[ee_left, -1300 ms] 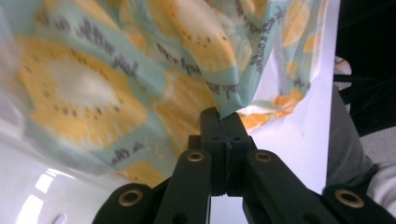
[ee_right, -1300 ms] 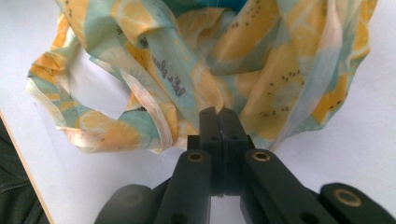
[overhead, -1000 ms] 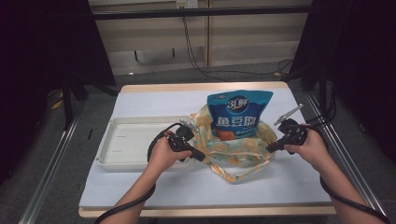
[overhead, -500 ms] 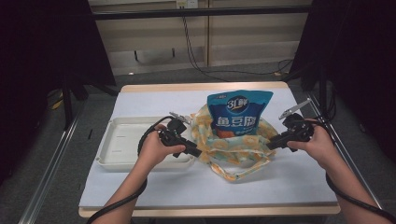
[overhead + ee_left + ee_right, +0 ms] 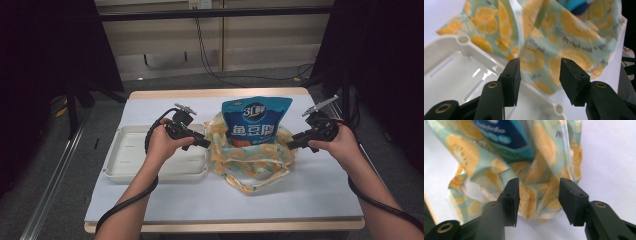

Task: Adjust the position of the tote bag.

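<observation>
A lemon-print cloth bag [image 5: 250, 157] lies slumped in the middle of the white table, with a blue snack pouch [image 5: 256, 121] standing upright in it. My left gripper [image 5: 204, 143] hovers just left of the bag, over the right end of a white tray [image 5: 125, 150]. Its jaws have just been opening and stand open, with the cloth [image 5: 564, 37] beyond them, not between them. My right gripper [image 5: 291, 145] hangs off the bag's right side. Its jaws have just opened further and are open in front of the bag's folds [image 5: 541, 167] and the pouch [image 5: 499, 135].
The shallow white tray [image 5: 454, 65] sits left of the bag, its near corner almost touching the cloth. Bare table [image 5: 320, 190] spreads in front of and to the right of the bag. Dark frames and cables stand beyond the table's far edge.
Both grippers have let go of the bag's sides, opened, and lifted a little away from it. The left hand has drifted up and back over the tray.
</observation>
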{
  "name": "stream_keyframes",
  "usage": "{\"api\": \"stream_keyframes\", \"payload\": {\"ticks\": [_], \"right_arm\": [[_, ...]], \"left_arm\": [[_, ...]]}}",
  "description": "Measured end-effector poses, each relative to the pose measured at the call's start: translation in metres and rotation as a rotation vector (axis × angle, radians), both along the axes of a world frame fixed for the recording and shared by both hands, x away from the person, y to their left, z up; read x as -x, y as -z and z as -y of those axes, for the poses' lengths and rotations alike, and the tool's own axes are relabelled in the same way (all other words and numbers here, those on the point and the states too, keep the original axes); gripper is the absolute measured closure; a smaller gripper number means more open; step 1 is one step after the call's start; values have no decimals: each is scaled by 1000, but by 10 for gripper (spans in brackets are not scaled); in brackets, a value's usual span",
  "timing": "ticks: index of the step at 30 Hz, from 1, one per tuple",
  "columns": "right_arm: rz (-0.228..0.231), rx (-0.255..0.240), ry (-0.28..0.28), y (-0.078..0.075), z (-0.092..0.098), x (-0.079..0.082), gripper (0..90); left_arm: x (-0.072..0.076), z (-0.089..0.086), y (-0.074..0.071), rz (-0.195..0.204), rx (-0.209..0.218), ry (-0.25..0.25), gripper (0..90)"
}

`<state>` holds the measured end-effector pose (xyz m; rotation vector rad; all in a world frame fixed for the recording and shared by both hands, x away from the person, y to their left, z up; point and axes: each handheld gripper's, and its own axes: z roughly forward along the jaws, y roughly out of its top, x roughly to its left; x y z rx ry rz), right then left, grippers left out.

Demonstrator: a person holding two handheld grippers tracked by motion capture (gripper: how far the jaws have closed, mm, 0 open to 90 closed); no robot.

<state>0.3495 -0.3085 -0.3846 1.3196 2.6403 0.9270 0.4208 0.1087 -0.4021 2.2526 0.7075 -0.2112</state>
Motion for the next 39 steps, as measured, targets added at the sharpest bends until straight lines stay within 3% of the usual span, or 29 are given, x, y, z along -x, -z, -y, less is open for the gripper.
{"api": "stream_keyframes", "payload": {"ticks": [1,3,6,7,9,11,16,17,19,20,21,22,25,26,27,28,29,30,31,32,33,35,36,39], "right_arm": [[1,4,7,0,0,-2,516],[0,15,17,0,0,-5,514],[6,28,30,-2,0,-12,515],[2,32,31,-2,0,-14,521],[4,35,31,-1,-1,-18,539],[-8,26,23,1,-4,-23,561],[-40,33,9,9,-8,-32,743],[-45,32,8,11,-9,-33,778],[-49,30,8,12,-8,-35,842],[-54,23,9,13,-9,-36,879],[-55,25,12,13,-8,-37,900],[-60,26,19,13,-8,-38,900],[-59,34,38,14,-7,-40,900],[-59,34,40,15,-6,-41,900],[-56,36,43,15,-5,-42,900],[-61,38,46,16,-4,-43,900],[-61,40,53,16,-3,-43,900],[-58,41,56,18,-2,-44,900],[-61,42,63,18,-1,-44,900],[-62,44,70,19,-1,-44,900],[-55,54,76,20,1,-44,900],[-64,64,91,22,4,-43,900],[-58,63,86,24,5,-43,900],[-63,55,88,26,6,-41,900]], "left_arm": [[-2,1,1,14,-3,-10,534],[-7,3,2,1,-7,-21,554],[-15,7,3,11,4,-4,569],[-16,8,3,10,20,-7,586],[-19,10,-1,21,0,-13,643],[-24,11,-1,8,21,-4,713],[-30,13,-6,-6,31,-8,896],[-31,14,-6,-16,47,-15,900],[-35,14,-8,-10,30,-17,900],[-36,15,-7,-19,48,-39,900],[-39,14,-8,-20,25,-44,900],[-40,14,-7,-25,41,-57,900],[-47,14,-3,-34,33,-79,900],[-49,13,-1,-47,27,-101,900],[-52,11,0,-44,-2,-84,900],[-53,12,3,-58,9,-112,900],[-56,10,4,-57,-7,-86,900],[-56,10,6,-56,-21,-91,900],[-55,12,8,-80,-1,-131,900],[-55,13,10,-91,2,-130,900],[-58,9,11,-81,-23,-91,900],[-57,8,13,-84,-42,-100,900],[-56,9,14,-98,-27,-117,900],[-55,7,12,-84,-43,-93,897]]}}
